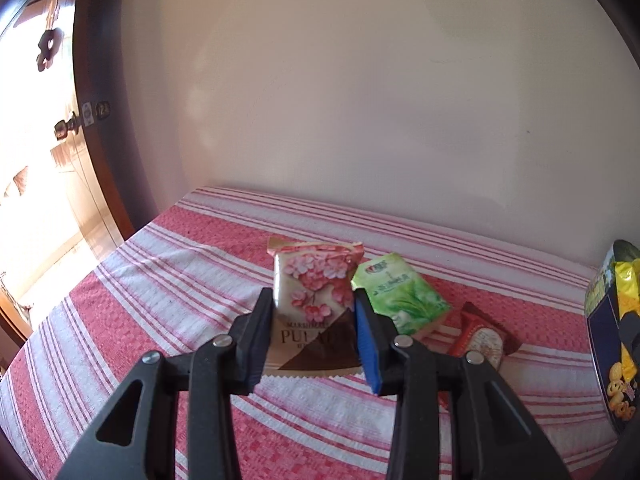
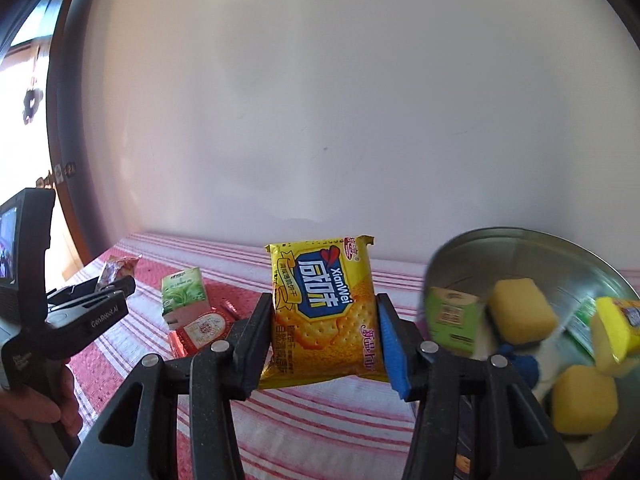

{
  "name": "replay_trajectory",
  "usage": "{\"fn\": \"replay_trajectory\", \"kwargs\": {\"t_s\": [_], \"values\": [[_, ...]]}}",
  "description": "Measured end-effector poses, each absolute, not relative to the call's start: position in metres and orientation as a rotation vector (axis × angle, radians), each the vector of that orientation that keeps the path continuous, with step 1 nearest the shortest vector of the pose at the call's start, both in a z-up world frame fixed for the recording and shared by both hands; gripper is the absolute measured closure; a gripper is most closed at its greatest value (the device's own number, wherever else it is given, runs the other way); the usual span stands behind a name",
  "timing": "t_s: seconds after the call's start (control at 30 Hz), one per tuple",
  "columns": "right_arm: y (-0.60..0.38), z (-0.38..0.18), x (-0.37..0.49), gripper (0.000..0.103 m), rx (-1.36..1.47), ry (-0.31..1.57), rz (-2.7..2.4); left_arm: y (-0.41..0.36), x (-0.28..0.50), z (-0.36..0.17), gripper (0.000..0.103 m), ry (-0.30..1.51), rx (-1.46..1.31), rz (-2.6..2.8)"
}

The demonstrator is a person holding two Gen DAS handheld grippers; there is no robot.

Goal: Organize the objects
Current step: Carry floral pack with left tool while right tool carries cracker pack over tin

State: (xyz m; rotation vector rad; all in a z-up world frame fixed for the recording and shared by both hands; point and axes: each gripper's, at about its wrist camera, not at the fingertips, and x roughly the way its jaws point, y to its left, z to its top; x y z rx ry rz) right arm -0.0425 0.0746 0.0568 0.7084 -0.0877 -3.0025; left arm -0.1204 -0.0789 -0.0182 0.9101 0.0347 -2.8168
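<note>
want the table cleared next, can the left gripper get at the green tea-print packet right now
Probably not yet: the left gripper is shut on the pink blossom marshmallow packet. The green tea-print packet lies uncovered just beside it on the striped cloth.

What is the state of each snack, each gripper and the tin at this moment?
left gripper: shut on pink flower packet, lifted.
right gripper: shut on yellow cracker packet, lifted.
green packet: on the cloth.
red packet: on the cloth.
round tin: open, holds packets.
</note>
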Motion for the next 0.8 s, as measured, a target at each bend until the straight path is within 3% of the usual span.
{"fn": "replay_trajectory", "kwargs": {"t_s": [0.23, 0.8], "values": [[0.091, 0.056, -0.036, 0.051, 0.720, -0.159, -3.027, -0.065, -0.106, -0.016, 0.065, 0.006, 0.887, -2.845], [0.104, 0.050, 0.003, 0.051, 0.717, -0.119, -3.040, -0.029, -0.063, -0.014, 0.065, -0.028, 0.831, -2.899]]}}
